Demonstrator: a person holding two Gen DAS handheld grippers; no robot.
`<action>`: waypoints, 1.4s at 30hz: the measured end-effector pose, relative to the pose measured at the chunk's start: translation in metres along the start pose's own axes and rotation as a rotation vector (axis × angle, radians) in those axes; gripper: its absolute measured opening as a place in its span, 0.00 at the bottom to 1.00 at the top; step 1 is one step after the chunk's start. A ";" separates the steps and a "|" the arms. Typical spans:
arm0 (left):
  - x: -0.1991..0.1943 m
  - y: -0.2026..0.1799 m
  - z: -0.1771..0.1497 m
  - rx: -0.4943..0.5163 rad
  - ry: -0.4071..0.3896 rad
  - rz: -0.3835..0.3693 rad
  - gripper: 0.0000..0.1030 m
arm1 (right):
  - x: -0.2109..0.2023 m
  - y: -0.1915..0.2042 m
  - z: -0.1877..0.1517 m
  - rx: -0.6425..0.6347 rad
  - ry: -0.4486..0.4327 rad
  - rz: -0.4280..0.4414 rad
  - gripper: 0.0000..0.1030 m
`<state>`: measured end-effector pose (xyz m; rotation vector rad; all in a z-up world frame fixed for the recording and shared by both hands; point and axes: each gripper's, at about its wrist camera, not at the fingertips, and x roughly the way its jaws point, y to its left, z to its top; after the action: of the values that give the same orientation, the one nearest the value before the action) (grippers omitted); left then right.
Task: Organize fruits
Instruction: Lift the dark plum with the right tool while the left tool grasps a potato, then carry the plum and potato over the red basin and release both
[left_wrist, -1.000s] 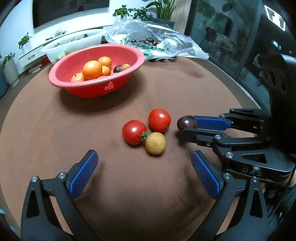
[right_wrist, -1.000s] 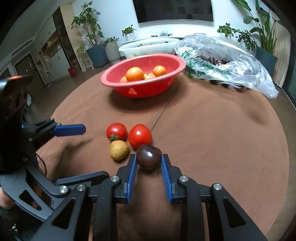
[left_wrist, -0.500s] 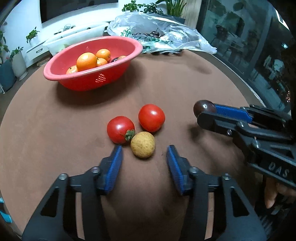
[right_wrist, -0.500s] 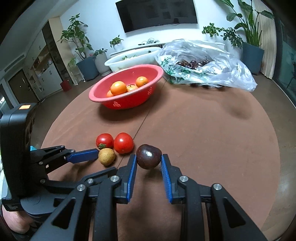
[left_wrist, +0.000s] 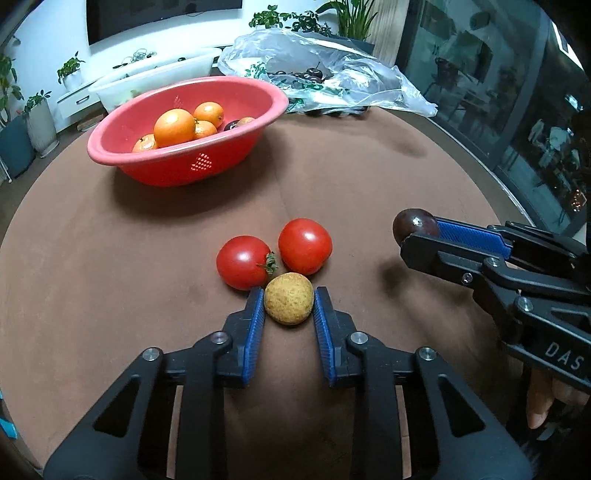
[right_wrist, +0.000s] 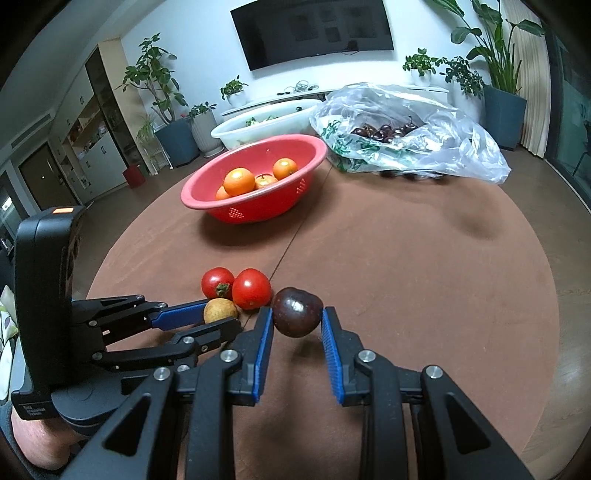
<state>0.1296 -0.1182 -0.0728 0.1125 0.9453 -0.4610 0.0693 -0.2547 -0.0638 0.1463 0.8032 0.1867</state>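
A tan, rough-skinned fruit (left_wrist: 289, 298) lies on the brown round table (left_wrist: 110, 295), touching two red tomatoes (left_wrist: 243, 262) (left_wrist: 304, 245). My left gripper (left_wrist: 288, 291) is closing on the tan fruit, and both blue pads touch its sides. My right gripper (right_wrist: 297, 311) is shut on a dark plum (right_wrist: 295, 314) and holds it a little above the table, right of the tomatoes. The plum (left_wrist: 415, 225) also shows in the left wrist view. A red basket (left_wrist: 184, 162) with several oranges (left_wrist: 174, 127) stands farther back on the left.
A clear plastic bag (left_wrist: 343, 74) with dark cherries lies at the table's far side, right of the basket. A white tub (left_wrist: 155, 79) stands behind the basket. Bare brown table stretches between basket and tomatoes. A person's hand (left_wrist: 539, 402) holds the right gripper.
My left gripper moved forward over the tan fruit and its jaws came in from wide open to its sides. The right gripper rose with the plum in it.
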 end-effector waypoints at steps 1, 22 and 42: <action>0.000 0.000 -0.001 0.000 -0.001 -0.001 0.24 | 0.000 0.000 0.000 -0.001 0.001 0.000 0.29; -0.057 0.066 -0.003 -0.085 -0.097 -0.039 0.24 | 0.002 -0.010 0.004 0.048 0.011 0.000 0.29; -0.032 0.141 0.148 0.045 -0.165 0.033 0.24 | 0.026 0.033 0.148 -0.121 -0.089 -0.012 0.29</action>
<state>0.2856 -0.0240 0.0248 0.1285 0.7708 -0.4541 0.1908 -0.2254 0.0260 0.0349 0.7020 0.2152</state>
